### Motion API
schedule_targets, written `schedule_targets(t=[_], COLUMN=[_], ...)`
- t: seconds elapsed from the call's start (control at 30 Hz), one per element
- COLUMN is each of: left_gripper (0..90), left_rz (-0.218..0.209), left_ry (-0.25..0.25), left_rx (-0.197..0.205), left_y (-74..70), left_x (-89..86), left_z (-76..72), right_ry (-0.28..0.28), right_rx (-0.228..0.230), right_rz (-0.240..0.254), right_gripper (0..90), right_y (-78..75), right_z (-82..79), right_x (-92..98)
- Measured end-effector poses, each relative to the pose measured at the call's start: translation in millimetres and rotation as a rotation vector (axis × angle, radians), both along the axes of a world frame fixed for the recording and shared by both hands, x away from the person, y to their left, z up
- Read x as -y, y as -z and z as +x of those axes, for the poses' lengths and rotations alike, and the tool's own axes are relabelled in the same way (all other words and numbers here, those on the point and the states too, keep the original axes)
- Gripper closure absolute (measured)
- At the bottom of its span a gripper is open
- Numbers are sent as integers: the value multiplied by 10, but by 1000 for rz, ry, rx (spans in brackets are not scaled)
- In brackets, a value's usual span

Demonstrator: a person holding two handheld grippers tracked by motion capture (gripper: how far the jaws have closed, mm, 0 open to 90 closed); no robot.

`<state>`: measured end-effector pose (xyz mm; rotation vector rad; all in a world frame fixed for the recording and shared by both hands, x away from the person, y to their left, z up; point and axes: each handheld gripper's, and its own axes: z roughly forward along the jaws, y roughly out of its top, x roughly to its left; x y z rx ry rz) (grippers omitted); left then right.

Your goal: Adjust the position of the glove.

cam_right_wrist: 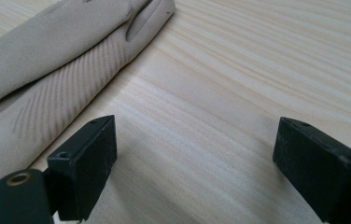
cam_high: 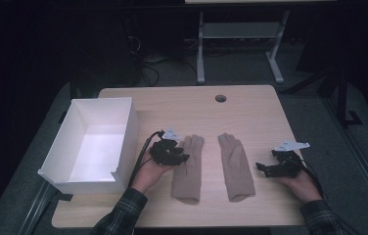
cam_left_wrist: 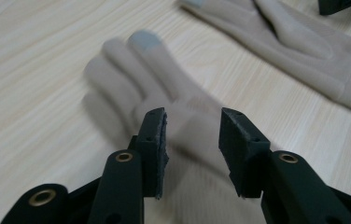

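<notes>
You had two tan gloves laid flat side by side mid-table, palms down, probably so each gripper could take its own. Your left gripper sat at the left glove, jaws partly open astride its palm, gripping nothing yet. Your right gripper rested just beside the right glove, jaws spread wide over bare table. The open white box stood at the left, likely the gloves' destination. The left gripper view showed a grey fingertip patch that the high view missed.
</notes>
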<state>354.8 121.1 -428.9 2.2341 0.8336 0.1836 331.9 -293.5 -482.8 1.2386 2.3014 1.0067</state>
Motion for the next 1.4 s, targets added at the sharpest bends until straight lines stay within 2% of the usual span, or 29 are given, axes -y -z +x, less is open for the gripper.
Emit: schedule_targets(t=[0.2, 0.43, 0.53, 0.63, 0.83, 0.9, 1.0, 1.1, 1.2, 1.23, 1.37, 1.4], left_gripper=[552, 543, 574, 649, 722, 798, 869, 882, 884, 884, 884, 884], left_rz=[22, 14, 27, 53, 31, 4, 19, -7, -31, -59, -119, -146], left_ry=[-26, -55, -45, -32, -27, -30, -25, -47, -47, -57, -61, -58], left_rx=[-26, -52, -67, -84, -113, -131, -129, -149, -155, -158, -146, -144], left_y=[122, 207, 241, 276, 291, 300, 286, 285, 261, 241, 157, 130], left_x=[-143, -168, -159, -148, -150, -146, -136, -145, -180, -192, -232, -240], left_z=[-120, -91, -73, -64, -53, -55, -54, -45, -30, -29, -24, -19], right_ry=[0, -1, 0, 0, 0, -1, -1, -2, -7, -6, -8, -10], right_rx=[0, 0, -1, -1, -1, -1, -1, -1, 0, 0, 1, 2], right_rz=[0, 0, 1, 1, 1, 1, 1, 1, 0, 0, 0, -1], right_gripper=[128, 129, 129, 128, 128, 127, 126, 126, 126, 126, 129, 132], right_y=[0, 0, 0, 0, 0, 0, 0, 0, 0, 0, 0, 0], right_z=[1, 3, 2, 2, 2, 2, 2, 2, 2, 2, 2, 2], right_x=[-2, -3, -3, -4, -4, -4, -5, -5, -6, -7, -6, -6])
